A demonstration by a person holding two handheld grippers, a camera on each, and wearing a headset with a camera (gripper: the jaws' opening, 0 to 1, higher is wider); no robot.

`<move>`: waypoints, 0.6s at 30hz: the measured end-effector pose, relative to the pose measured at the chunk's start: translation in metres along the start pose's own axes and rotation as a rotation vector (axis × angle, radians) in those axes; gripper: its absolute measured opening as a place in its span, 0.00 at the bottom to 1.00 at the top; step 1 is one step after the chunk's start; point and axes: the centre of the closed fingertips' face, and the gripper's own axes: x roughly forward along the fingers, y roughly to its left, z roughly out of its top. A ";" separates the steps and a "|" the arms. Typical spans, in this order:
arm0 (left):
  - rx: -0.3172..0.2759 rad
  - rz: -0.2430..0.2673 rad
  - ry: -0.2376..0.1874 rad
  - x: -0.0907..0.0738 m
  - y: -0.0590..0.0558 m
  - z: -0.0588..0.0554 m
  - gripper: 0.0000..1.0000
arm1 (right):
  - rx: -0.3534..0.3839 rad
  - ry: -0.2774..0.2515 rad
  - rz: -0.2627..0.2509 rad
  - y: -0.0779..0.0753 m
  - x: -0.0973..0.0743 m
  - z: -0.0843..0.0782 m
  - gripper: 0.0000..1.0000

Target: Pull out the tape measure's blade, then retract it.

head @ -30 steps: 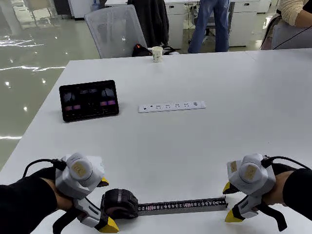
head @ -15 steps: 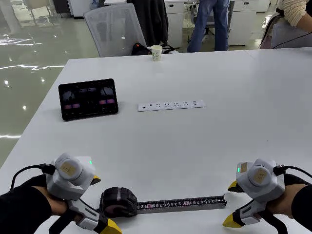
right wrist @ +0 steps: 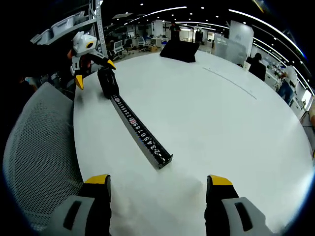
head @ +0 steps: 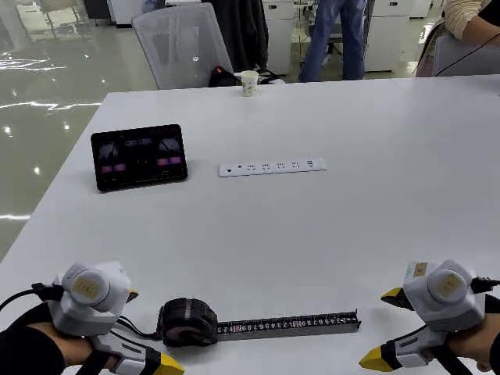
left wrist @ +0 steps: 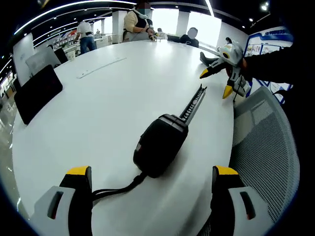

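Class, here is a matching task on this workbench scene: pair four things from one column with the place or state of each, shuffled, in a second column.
Things:
1. tape measure blade
2. tablet
3. paper cup
4. power strip

Places or states:
A. stands upright at the far edge of the table
B. lies pulled out flat along the near edge
C. propped up at the left, screen lit
D. white, lies flat in the middle

Pairs: 1-B, 2-C, 3-A, 4-D

Tape measure (head: 187, 322) blocks the near edge. Beyond it the table (head: 375, 226) is bare. Tablet (head: 139, 156) at 10 o'clock, power strip (head: 271, 166) at 12.
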 end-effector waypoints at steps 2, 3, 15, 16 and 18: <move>-0.010 -0.003 0.001 0.000 -0.001 -0.004 0.99 | 0.012 -0.020 -0.005 0.000 -0.002 0.000 0.81; -0.016 0.004 -0.003 0.000 0.000 -0.005 0.99 | 0.026 -0.039 -0.006 0.001 -0.004 0.001 0.83; -0.071 0.076 -0.133 -0.014 0.005 0.002 0.99 | 0.086 -0.085 -0.055 -0.003 -0.016 -0.016 0.99; -0.079 0.081 -0.144 -0.016 0.006 0.003 0.99 | 0.088 -0.096 -0.057 -0.003 -0.018 -0.016 0.99; -0.091 0.106 -0.164 -0.019 0.011 0.002 0.99 | 0.127 -0.123 -0.058 -0.003 -0.023 -0.017 0.99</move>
